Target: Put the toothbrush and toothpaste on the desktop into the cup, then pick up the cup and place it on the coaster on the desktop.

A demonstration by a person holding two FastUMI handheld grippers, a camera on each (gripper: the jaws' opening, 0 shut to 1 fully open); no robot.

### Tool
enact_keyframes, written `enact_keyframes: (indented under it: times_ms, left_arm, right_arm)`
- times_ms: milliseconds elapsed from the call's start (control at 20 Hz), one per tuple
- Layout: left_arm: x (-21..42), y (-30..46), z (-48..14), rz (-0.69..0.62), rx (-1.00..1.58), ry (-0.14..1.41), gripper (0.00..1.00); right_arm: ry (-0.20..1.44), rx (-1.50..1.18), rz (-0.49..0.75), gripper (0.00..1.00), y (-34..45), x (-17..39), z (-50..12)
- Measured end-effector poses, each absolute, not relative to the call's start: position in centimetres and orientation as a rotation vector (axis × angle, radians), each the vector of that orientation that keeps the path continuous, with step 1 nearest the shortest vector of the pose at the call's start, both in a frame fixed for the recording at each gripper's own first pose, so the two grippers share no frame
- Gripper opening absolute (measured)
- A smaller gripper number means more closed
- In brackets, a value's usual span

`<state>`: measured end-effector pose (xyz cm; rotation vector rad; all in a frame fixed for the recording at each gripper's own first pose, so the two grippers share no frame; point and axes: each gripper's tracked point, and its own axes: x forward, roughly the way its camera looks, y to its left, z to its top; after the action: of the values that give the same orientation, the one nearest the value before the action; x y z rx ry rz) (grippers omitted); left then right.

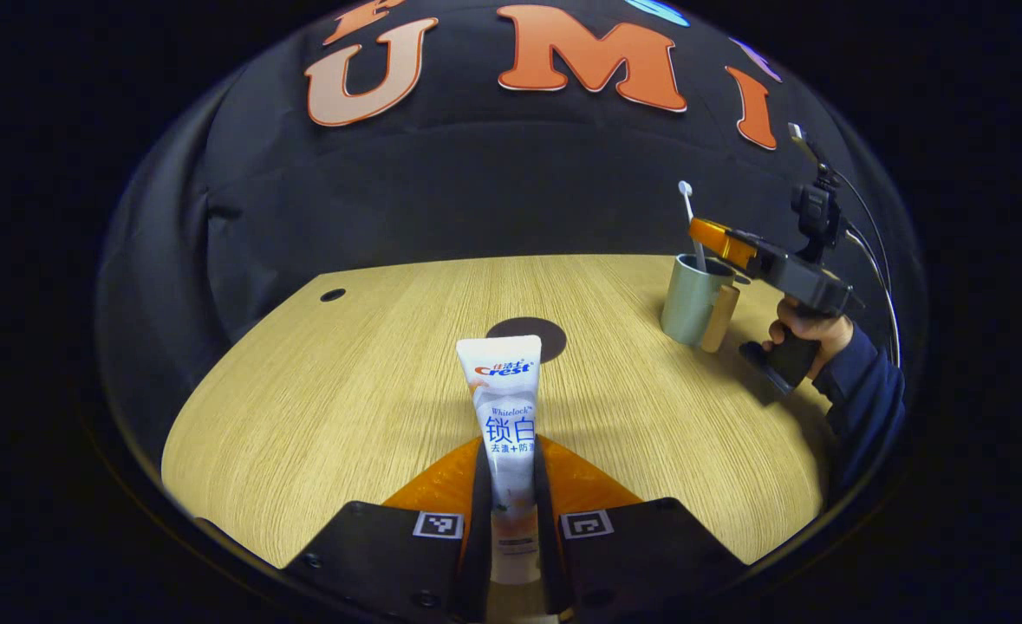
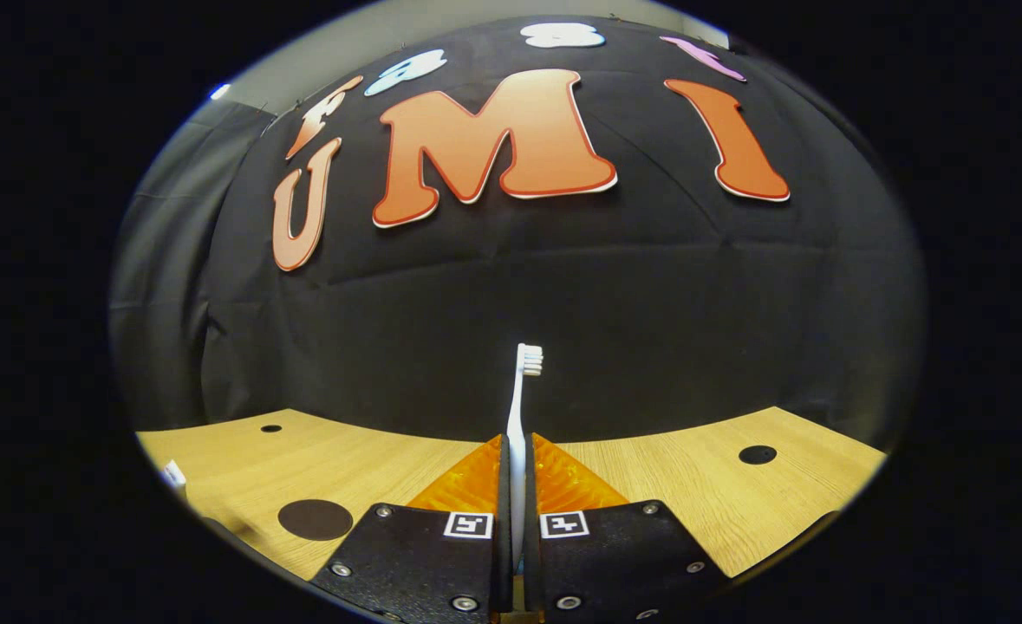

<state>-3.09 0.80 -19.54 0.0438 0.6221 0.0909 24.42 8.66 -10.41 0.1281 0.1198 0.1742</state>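
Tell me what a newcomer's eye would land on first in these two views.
The toothpaste, pinched between the left gripper fingers and jutting out over the desk. Next, the toothbrush clamped upright in the right gripper, its lower end above the cup at the desk's far right.

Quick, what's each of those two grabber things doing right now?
Left gripper: fingers closed on the toothpaste.
Right gripper: fingers closed on the toothbrush, held upright over the cup.
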Motion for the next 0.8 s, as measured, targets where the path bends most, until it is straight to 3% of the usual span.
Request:
enact_keyframes:
  times_ms: [250, 800]
  left_arm:
    - [-2.3, 0.7, -16.2, 0.086, 0.009, 0.540, 0.25]
    - [5.0, -3.9, -14.3, -0.036, -0.117, 0.381, 0.27]
  right_arm:
    - [0.190, 0.127, 0.164, 0.06, 8.1, 23.7, -12.4]
    - [0.216, 0.162, 0.191, 0.12, 5.9, 20.7, -10.4]
